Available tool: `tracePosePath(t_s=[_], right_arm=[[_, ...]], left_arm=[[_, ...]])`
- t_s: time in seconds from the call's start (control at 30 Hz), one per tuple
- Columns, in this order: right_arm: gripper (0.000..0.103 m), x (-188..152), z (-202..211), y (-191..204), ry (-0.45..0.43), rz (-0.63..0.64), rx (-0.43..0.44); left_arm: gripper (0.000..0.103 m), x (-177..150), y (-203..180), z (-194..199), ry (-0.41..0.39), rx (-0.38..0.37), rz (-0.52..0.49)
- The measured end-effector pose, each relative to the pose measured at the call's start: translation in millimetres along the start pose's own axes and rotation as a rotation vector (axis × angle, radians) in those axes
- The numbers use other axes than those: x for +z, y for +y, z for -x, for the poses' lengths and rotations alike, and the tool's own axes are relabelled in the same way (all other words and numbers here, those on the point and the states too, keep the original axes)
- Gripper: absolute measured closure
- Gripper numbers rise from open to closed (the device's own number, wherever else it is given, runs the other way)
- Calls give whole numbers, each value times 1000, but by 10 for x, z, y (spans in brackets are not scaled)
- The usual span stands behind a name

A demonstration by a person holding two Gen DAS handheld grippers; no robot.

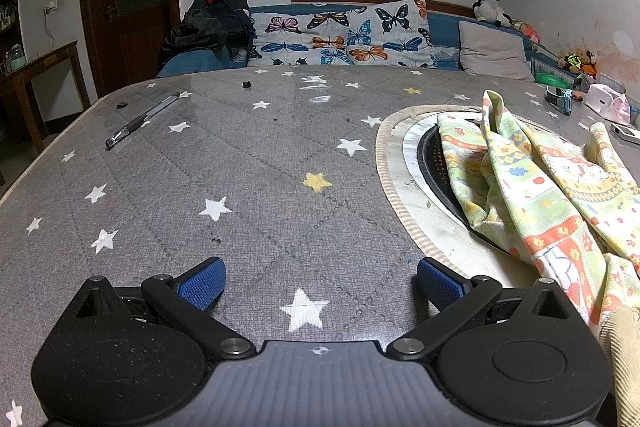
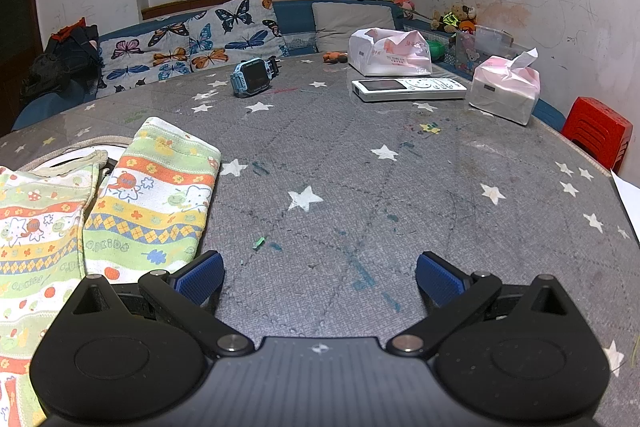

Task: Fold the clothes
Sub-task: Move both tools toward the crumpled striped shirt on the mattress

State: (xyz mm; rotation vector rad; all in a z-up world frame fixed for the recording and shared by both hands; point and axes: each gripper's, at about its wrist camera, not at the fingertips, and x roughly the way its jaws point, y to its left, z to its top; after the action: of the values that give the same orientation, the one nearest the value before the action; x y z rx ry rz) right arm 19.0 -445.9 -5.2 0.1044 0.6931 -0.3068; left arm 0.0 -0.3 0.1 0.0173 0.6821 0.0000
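A child's patterned garment (image 1: 540,187), pale green with orange and yellow bands, lies crumpled on the grey star-print table (image 1: 240,167), partly over a round inset in the tabletop. In the right wrist view the garment (image 2: 148,203) shows two legs lying flat side by side at the left. My left gripper (image 1: 320,281) is open and empty, low over the table to the left of the garment. My right gripper (image 2: 320,277) is open and empty, just right of the garment's near leg.
A pen (image 1: 142,121) lies at the far left of the table. A blue smartwatch (image 2: 252,77), a white remote (image 2: 408,89), two tissue packs (image 2: 504,89) and a red stool (image 2: 598,133) are at the far right. A sofa with butterfly cushions (image 1: 344,35) stands behind.
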Motion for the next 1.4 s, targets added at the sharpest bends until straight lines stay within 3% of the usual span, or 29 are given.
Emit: tracePosePath(t_s=[0.43,0.63,0.83,1.03,1.4], right_arm=[[0,-71,134,4,15,15,38],[0,-162,395,21,17,50,73],[0,-251,660,72,12,74,145],[0,-392,921,190,-16,123,165],[0,-570,1247,205,-38,81,189]], left_arm=[[0,71,-64,30,36,11,5],[0,13,-117,227,46,1,43],[0,-55,-249,437,61,20,26],[0,-140,-411,618,58,8,17],[0,-179,-551,847,55,-14,31]])
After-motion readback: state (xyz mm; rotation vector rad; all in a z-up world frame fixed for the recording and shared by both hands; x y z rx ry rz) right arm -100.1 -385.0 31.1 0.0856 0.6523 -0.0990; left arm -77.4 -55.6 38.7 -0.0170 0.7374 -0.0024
